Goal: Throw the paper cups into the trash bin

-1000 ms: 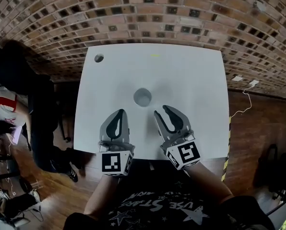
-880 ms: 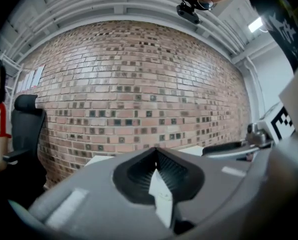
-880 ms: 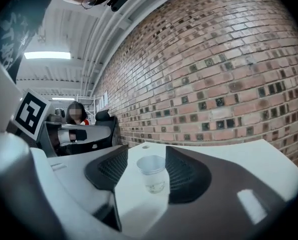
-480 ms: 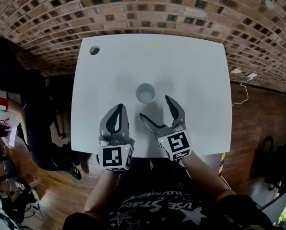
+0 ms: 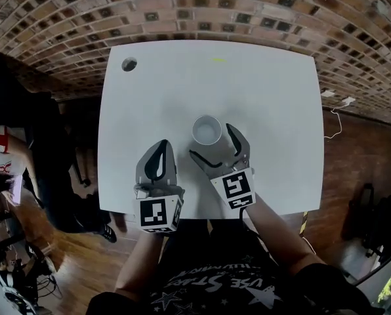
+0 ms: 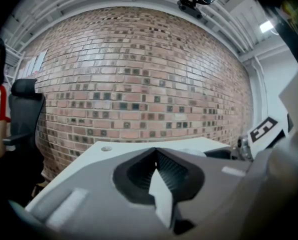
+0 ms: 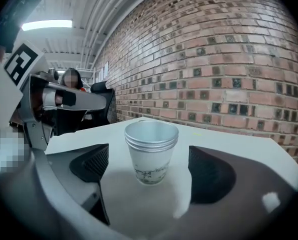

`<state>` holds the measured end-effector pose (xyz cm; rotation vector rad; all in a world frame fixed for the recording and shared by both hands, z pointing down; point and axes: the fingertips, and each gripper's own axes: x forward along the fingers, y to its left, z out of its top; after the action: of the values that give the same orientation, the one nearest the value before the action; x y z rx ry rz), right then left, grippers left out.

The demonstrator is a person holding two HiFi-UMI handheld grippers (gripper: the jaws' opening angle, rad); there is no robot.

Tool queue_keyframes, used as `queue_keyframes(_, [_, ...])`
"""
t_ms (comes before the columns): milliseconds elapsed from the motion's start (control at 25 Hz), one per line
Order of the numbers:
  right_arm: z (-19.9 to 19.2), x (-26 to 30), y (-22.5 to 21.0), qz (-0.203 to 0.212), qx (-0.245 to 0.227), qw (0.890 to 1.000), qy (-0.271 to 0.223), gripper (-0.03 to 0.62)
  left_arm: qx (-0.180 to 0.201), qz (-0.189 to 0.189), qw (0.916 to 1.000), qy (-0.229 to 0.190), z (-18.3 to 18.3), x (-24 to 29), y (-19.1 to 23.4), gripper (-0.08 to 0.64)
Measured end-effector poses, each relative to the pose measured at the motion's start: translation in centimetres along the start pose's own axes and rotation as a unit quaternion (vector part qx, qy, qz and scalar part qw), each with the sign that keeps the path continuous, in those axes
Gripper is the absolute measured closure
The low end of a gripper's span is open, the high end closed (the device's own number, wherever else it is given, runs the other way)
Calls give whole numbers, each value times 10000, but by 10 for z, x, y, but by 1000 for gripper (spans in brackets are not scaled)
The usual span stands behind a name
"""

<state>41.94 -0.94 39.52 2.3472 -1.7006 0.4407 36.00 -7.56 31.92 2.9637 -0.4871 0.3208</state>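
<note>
A brick wall (image 5: 202, 12) runs along the far side of the scene, and a wooden floor (image 5: 356, 169) shows to the right and left. A white table (image 5: 274, 97) stands against the wall, with its near edge just in front of the person holding the grippers. Beyond the table's left edge is a bystander in a white and red top (image 5: 5, 151), with a dark office chair (image 6: 24, 109) just beside them. A thin white cable (image 5: 336, 133) lies on the floor to the right of the table.

The left gripper (image 5: 163, 144) hovers over the near part of the table, left of centre. Its jaws are pressed together with nothing between them. The right gripper (image 5: 210, 141) is just to its right and reaches a little farther. Its jaws are spread wide and are opening.

The paper cups (image 5: 206, 130), nested in a short upright stack with the mouth up, stand on the table near its middle, between the right gripper's two jaws. There is clear space on each side, and neither pad touches the stack. Faint dark print runs around the lower part of the outer cup.

A small round hole (image 5: 129, 63) sits in the table's far left corner. A tiny yellow mark (image 5: 217, 60) lies near the far edge.
</note>
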Motion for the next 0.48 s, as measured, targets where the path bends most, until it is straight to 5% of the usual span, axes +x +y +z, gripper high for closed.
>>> queue_keyframes(480, [2, 38, 1, 53, -218, 9997, -44, 94, -12, 63, 10000, -1, 0, 7, 20, 554])
